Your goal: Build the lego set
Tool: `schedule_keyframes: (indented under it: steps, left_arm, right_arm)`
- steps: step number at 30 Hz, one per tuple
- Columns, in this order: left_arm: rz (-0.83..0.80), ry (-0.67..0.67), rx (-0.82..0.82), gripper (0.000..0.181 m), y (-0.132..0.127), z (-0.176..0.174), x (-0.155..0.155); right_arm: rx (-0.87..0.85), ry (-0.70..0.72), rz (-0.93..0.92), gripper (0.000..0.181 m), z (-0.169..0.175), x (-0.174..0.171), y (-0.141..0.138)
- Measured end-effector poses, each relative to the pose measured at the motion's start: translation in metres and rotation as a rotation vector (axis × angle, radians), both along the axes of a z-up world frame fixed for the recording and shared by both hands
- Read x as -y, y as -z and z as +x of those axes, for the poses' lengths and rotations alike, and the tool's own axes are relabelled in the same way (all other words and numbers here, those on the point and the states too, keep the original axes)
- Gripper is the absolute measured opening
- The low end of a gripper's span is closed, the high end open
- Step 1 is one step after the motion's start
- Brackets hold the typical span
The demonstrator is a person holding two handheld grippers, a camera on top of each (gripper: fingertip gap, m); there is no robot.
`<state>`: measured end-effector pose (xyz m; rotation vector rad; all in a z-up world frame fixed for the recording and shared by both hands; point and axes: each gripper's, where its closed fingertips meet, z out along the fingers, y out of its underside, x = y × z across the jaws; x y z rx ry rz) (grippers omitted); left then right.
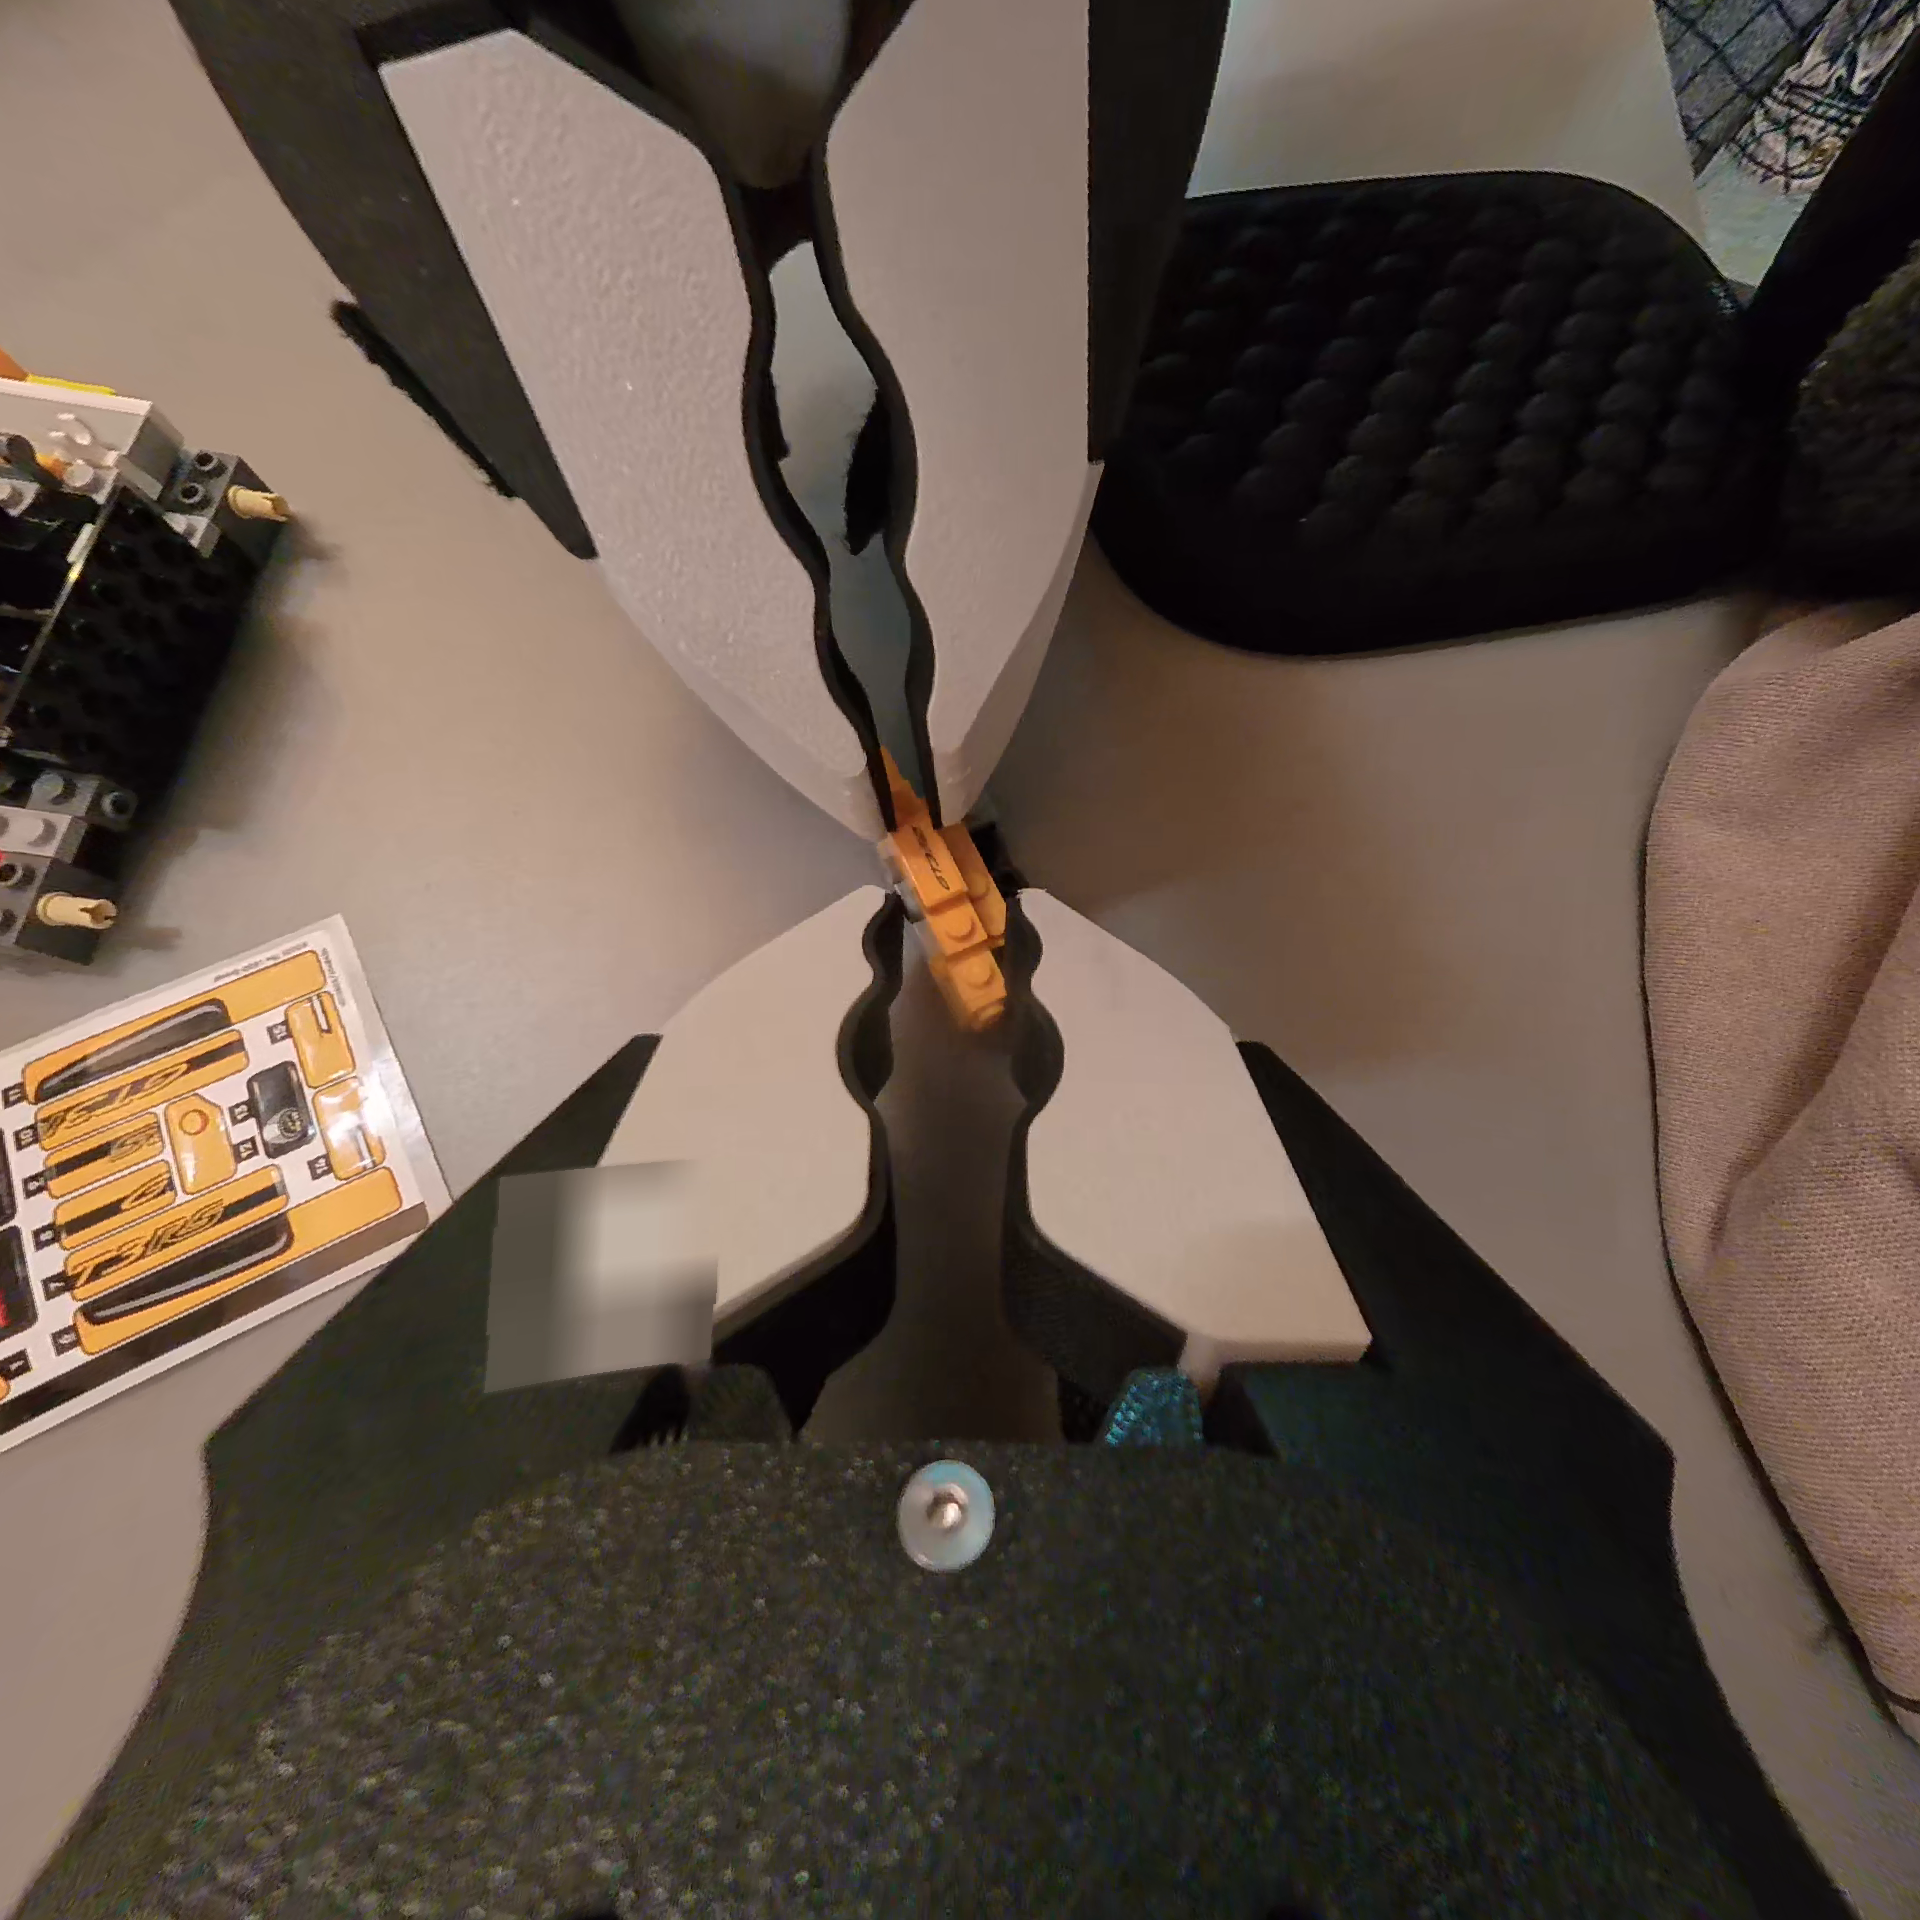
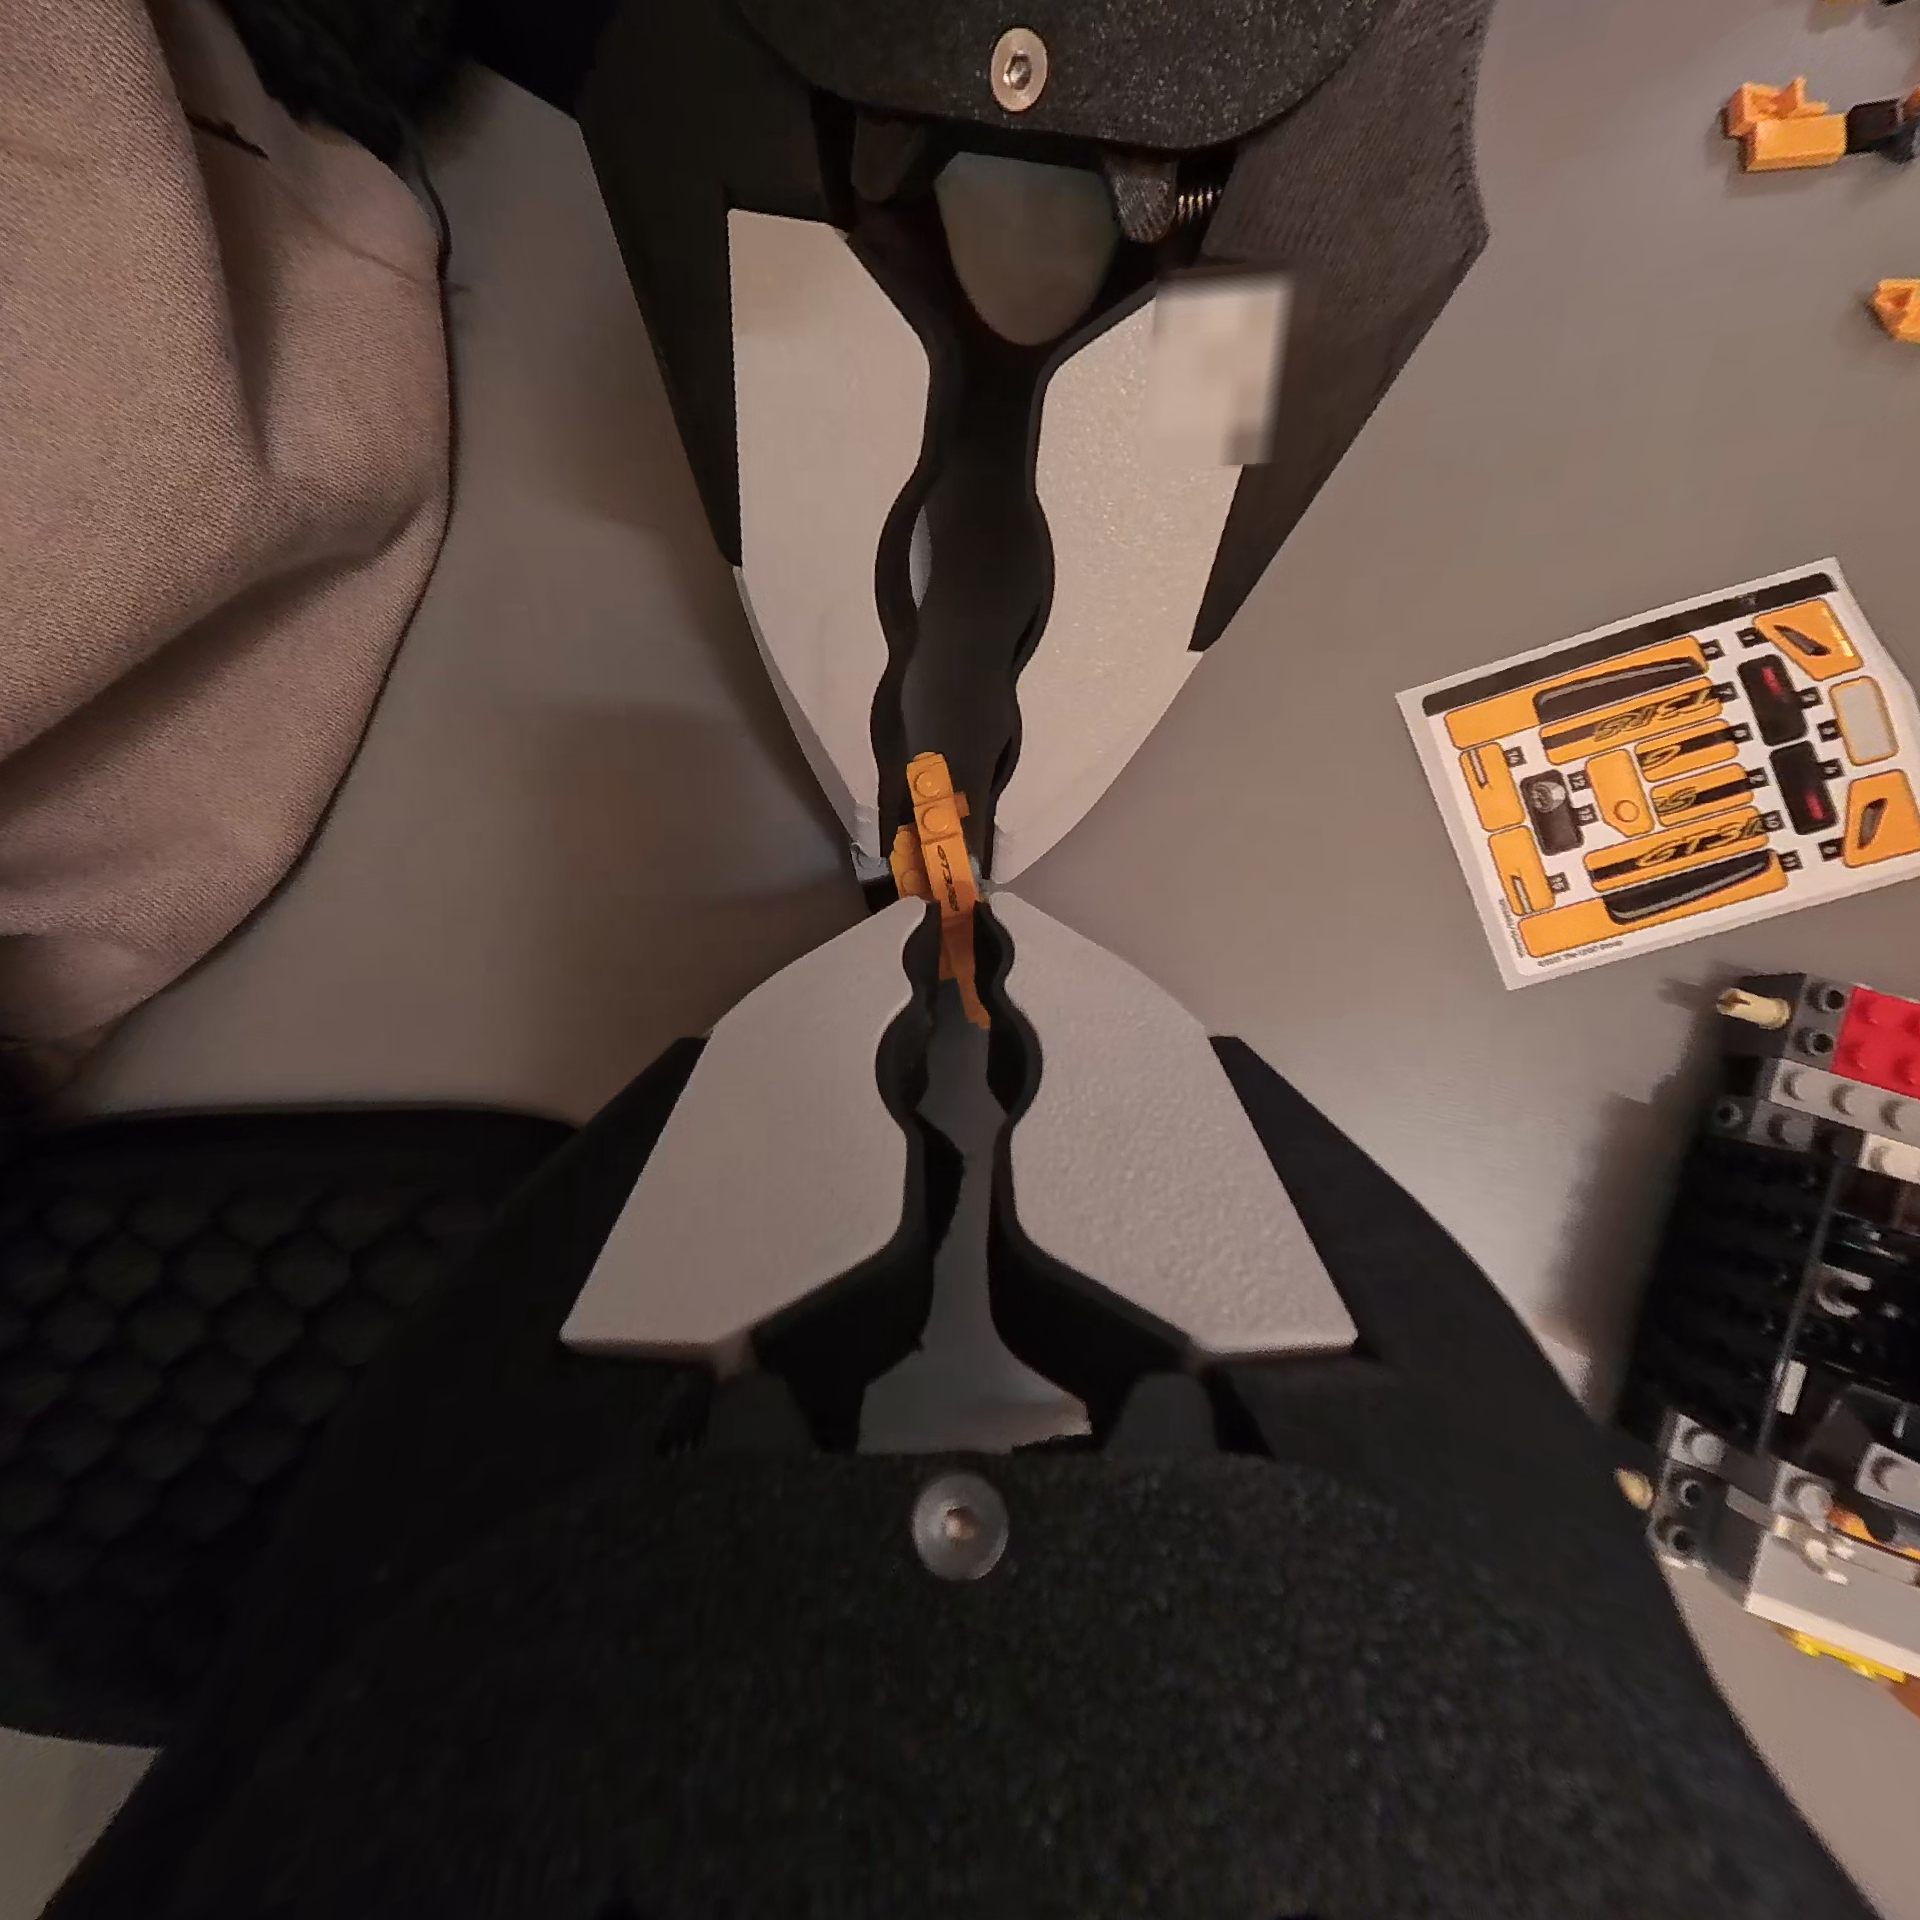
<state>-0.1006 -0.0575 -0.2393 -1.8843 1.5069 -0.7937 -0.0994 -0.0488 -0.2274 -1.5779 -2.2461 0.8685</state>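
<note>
My two grippers meet tip to tip over the grey table [image 1: 582,748], and between them sits a small orange brick piece [image 1: 951,914], a few orange plates stacked together with a stickered side showing. My left gripper [image 1: 951,920] has its jaws drawn in narrow around the lower end of that piece, though I cannot tell for sure whether the pads are actually pressing on it, since a slim gap shows on either side. My right gripper [image 2: 951,920] comes at it from the opposite side, jaws nearly together, pinching the other end of the orange brick piece [image 2: 940,862] between its black wavy pads; in the left wrist view the pads close right onto the orange edge. Off to the side on the table lies the sticker sheet [image 1: 177,1153], orange and black decals on a white backing, and just beyond it the partly built car base [image 1: 94,665], mostly black with grey bricks and tan pins sticking out. From the right wrist view I also see a few loose orange parts [image 2: 1782,135] farther off. A black chair seat [image 1: 1434,416] and a beige cloth [image 1: 1787,1039] sit at the table's edge.
</note>
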Motion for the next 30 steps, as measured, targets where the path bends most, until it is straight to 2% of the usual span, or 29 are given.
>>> schedule_keyframes:
  steps: [9, 30]
  left_arm:
    - [-0.014, -0.003, 0.005, 0.018, 0.0, 0.0, 0.0]
    - [-0.018, 0.004, 0.005, 0.018, 0.0, 0.0, 0.001]
  right_arm:
    - [-0.033, 0.06, -0.042, 0.006, -0.001, -0.003, -0.01]
    - [0.028, 0.056, -0.018, 0.013, -0.007, -0.006, 0.0]
